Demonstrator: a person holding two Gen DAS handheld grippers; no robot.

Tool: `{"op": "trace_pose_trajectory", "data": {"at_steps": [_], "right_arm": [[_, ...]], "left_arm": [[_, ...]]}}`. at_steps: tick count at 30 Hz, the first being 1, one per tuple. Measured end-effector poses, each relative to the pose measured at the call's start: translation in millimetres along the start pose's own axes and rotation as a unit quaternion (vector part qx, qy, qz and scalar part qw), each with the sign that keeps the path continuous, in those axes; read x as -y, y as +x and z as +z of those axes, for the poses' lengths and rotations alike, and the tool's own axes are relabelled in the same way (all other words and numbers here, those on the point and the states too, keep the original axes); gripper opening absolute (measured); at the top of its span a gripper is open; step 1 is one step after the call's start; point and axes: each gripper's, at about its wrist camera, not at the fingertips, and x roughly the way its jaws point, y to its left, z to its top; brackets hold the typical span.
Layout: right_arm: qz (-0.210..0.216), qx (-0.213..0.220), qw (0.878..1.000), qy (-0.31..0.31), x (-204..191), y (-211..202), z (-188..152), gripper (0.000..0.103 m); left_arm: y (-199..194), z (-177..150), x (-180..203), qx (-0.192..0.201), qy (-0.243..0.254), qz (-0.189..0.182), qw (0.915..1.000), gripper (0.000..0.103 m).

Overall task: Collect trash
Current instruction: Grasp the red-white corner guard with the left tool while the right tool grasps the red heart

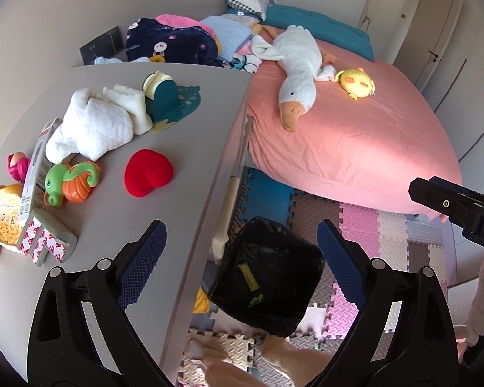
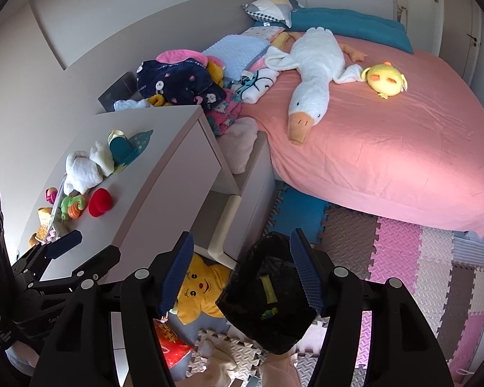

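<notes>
A bin lined with a black bag stands on the floor beside the grey dresser; it also shows in the right wrist view. A yellow wrapper lies inside it. On the dresser's left end lie a snack packet, a white carton and a red-and-white printed box. My left gripper is open and empty, over the dresser's edge and the bin. My right gripper is open and empty above the bin.
The dresser also carries a red heart cushion, a green seahorse toy, a white towel and a teal holder. A pink bed with a plush goose lies to the right. Foam mats cover the floor.
</notes>
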Motion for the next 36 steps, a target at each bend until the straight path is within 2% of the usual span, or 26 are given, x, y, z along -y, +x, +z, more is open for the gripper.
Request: {"op": "trace_pose_trajectory", "data": {"at_steps": [4, 8, 27, 36], "right_arm": [[0.009, 0.000, 1.000, -0.016, -14.7, 3.2, 1.5, 0.068], [0.022, -0.003, 0.999, -0.029, -30.1, 9.4, 2.7, 0.074], [0.065, -0.022, 0.993, -0.099, -112.3, 38.2, 10.8, 0.074], [0.076, -0.041, 0.988, -0.129, -143.5, 56.0, 13.9, 0.074]], "left_arm": [[-4.6, -1.9, -13.0, 0.003, -0.011, 0.012, 0.9999, 0.091], [-8.8, -5.0, -28.0, 0.002, -0.026, 0.020, 0.9995, 0.091], [-33.8, -23.3, -108.3, 0.012, -0.091, 0.084, 0.9922, 0.091], [-28.9, -28.0, -140.6, 0.006, -0.107, 0.108, 0.9885, 0.091]]}}
